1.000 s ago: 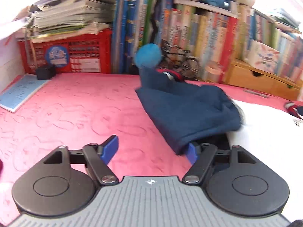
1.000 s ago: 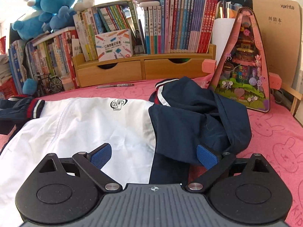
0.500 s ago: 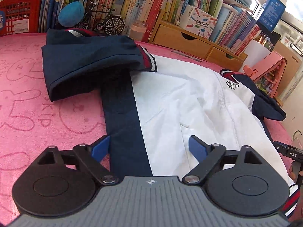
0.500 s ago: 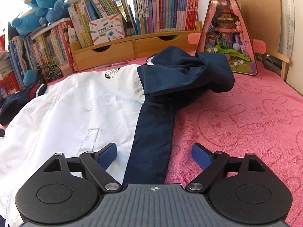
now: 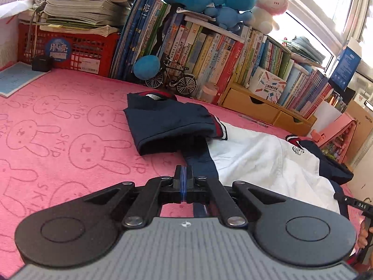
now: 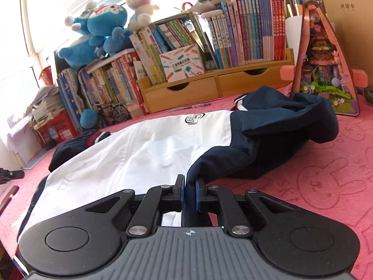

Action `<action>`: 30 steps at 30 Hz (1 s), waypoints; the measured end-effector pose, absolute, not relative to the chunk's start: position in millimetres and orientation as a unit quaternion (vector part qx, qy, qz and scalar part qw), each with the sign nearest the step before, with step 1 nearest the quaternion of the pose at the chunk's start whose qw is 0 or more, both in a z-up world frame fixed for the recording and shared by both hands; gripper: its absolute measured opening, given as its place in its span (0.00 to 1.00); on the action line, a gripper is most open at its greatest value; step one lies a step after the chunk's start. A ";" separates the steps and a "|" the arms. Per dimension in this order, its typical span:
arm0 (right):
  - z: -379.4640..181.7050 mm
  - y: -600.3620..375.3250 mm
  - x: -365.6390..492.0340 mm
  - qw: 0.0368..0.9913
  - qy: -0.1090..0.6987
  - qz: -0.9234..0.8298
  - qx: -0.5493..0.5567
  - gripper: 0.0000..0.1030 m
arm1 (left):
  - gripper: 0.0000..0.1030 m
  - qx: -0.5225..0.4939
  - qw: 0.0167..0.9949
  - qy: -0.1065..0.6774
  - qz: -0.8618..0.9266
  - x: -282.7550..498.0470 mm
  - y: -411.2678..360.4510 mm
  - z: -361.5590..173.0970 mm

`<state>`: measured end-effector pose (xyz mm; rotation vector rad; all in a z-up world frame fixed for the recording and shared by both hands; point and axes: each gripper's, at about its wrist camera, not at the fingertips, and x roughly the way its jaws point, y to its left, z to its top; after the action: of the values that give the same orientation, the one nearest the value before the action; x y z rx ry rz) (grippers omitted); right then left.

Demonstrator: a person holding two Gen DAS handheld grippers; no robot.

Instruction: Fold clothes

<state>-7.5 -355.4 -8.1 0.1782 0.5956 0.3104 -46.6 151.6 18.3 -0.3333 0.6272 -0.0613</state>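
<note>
A white jacket (image 5: 256, 163) with navy sides lies flat on the pink bunny-print cloth (image 5: 58, 128). Each navy sleeve is folded in, one seen at the left (image 5: 167, 126), the other at the right (image 6: 291, 121). My left gripper (image 5: 184, 182) is shut, pads touching. The jacket's navy side strip (image 5: 200, 163) lies just right of them, and no cloth shows between them. The jaws of my right gripper (image 6: 190, 193) are closing on the jacket (image 6: 151, 154). Its navy hem edge (image 6: 209, 163) is pinched between the pads and bunches up above them.
Books, plush toys and wooden drawers (image 6: 198, 88) line the far edge. A red crate (image 5: 70, 51), a model bicycle (image 5: 172, 79) and a pen (image 6: 191, 106) are near it. A pink triangular toy house (image 6: 324, 70) stands at the right. A person's hand (image 5: 363, 238) shows at the frame edge.
Both grippers went from wide open to closed. The left one swung back toward the jacket's left navy edge. The right one closed on the navy hem, which now stands raised.
</note>
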 end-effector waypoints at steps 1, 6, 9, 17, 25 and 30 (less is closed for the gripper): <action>-8.2 -358.4 -10.7 0.942 0.295 0.145 0.075 0.22 | 0.02 -0.161 0.932 0.322 -0.042 -47.4 149.3 14.5; -19.3 -378.9 -38.2 0.939 0.320 0.117 0.046 0.38 | 0.47 -0.152 0.908 0.378 -0.097 -36.3 119.4 -13.4; -27.9 -385.9 -54.3 0.935 0.336 0.112 0.031 0.43 | 0.74 -0.167 0.888 0.411 -0.122 -17.7 102.1 -31.8; -44.8 -366.6 -56.8 0.927 0.347 0.114 0.082 0.17 | 0.11 -0.208 0.891 0.382 -0.130 -2.7 78.9 -31.6; -7.9 -325.9 -54.8 0.936 0.295 0.176 0.077 0.07 | 0.07 -0.184 0.948 0.246 -0.082 -70.9 128.6 31.7; -3.0 -308.4 -58.7 0.930 0.295 0.207 0.068 0.07 | 0.07 -0.201 0.947 0.249 -0.027 -108.7 164.4 35.7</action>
<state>-58.7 -308.4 -3.0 0.1399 0.6045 0.4238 -108.7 164.4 35.7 -0.4090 0.5074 -0.0553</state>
